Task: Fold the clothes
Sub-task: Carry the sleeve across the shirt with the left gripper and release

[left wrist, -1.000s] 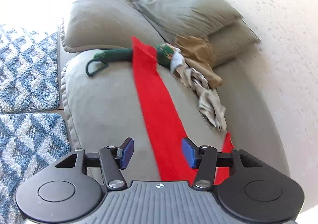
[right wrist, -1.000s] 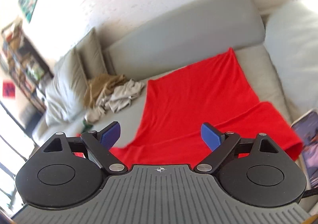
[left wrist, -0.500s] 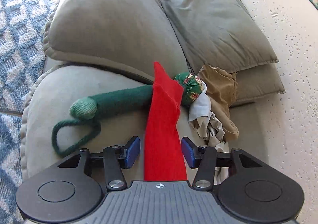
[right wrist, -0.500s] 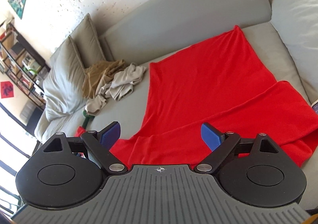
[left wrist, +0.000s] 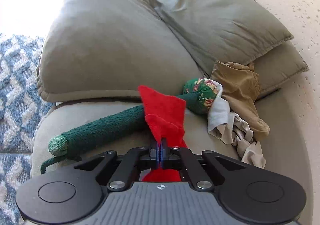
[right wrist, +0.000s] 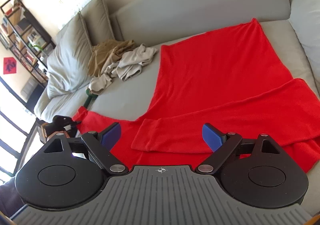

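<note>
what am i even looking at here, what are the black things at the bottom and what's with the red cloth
The black things are two hand-held grippers, one in each of a person's hands, each with a camera looking along its two blue-padded fingers. So there are two pictures, one per gripper.

The left gripper is shut on the end of a red garment, pinching a sleeve tip. The right gripper is open, hovering over the other sleeve, holding nothing.

The garment lies spread on a grey sofa. Also there: a pile of tan and beige clothes, a green knitted toy and cushions.

A home living room: grey sofa (right wrist: 200, 5), cushions (left wrist: 112, 45), bookshelf (right wrist: 22, 31).
</note>
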The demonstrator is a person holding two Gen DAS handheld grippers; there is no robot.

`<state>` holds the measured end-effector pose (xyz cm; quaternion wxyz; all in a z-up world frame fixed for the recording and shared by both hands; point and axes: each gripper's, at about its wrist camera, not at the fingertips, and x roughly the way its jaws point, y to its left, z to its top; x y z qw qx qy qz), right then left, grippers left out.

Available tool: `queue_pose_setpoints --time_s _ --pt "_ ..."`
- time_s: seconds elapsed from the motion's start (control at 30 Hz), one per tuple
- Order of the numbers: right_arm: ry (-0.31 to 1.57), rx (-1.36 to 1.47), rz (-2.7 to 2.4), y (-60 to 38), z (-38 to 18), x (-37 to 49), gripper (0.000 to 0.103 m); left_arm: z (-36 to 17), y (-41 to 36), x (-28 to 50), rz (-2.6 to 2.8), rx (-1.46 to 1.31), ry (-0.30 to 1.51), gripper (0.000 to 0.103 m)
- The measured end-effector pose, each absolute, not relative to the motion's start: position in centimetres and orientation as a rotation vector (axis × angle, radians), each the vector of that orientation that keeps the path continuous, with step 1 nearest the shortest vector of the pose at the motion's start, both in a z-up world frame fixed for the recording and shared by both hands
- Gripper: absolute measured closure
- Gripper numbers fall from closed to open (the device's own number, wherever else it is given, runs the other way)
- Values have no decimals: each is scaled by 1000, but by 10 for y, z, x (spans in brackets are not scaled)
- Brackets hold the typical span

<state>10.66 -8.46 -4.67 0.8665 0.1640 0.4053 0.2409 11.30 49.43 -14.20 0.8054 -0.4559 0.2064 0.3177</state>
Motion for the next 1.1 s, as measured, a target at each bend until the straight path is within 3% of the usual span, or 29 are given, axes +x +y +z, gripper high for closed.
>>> queue_pose_setpoints --time_s 0.27,0.53,0.8,1.0,1.1 --pt "853 455 445 -127 -50 98 13 -59 411 116 479 -632 454 103" --pt "976 489 429 -162 -88 73 13 -16 245 123 232 -390 462 103" --pt "980 541 457 -198 -104 52 14 -20 55 124 39 -47 464 103" --pt "903 663 366 -249 -100 46 14 -58 -42 140 -1 100 565 103" --pt "802 748 288 -282 -91 38 14 -97 -79 148 -25 222 712 82"
